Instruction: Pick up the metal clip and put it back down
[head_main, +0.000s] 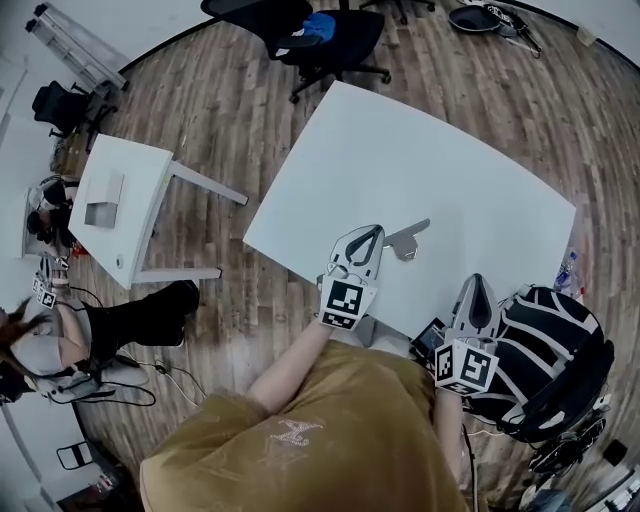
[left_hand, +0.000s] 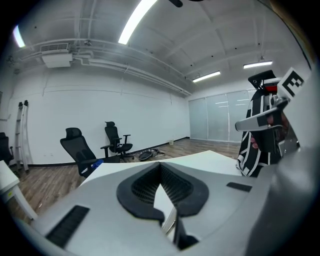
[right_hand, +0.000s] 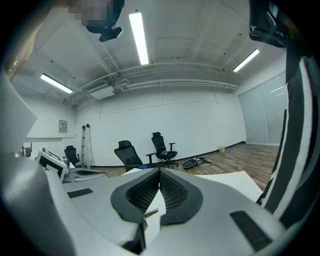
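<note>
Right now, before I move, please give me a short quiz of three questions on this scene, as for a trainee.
1. True or false: the clip lies on the table.
2. Which is nearer the clip? A: left gripper. B: right gripper.
3. Fill in: the jaws of both grippers are ____.
Key: 1 true; 2 A; 3 shut.
</note>
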